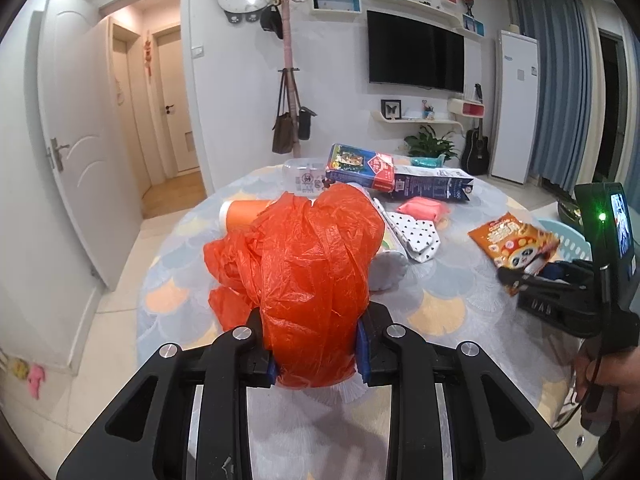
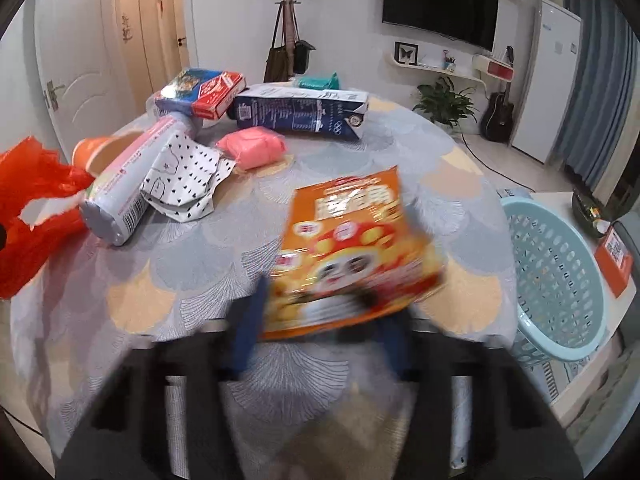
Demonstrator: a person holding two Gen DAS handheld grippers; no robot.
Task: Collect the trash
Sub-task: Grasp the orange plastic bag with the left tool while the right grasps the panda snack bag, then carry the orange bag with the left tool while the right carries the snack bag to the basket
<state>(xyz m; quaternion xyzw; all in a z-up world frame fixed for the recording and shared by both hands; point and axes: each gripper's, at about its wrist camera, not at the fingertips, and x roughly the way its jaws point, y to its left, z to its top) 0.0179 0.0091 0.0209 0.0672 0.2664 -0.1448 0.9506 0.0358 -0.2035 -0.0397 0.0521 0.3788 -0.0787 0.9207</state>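
My left gripper (image 1: 316,344) is shut on a crumpled orange-red plastic bag (image 1: 304,264) and holds it above the near part of the round table (image 1: 440,312); the bag also shows at the left edge of the right wrist view (image 2: 32,220). My right gripper (image 2: 320,312) is blurred and closed on the lower edge of an orange snack packet with a panda face (image 2: 352,248); it also shows in the left wrist view (image 1: 516,244). A light blue plastic basket (image 2: 560,280) stands right of the table.
On the table lie a grey-white can (image 2: 128,184), an orange cup (image 2: 92,152), dotted white paper (image 2: 184,176), a pink pack (image 2: 252,146), a dark blue carton (image 2: 300,112) and a blue-red box (image 2: 200,92). A white counter (image 2: 592,320) is behind the basket.
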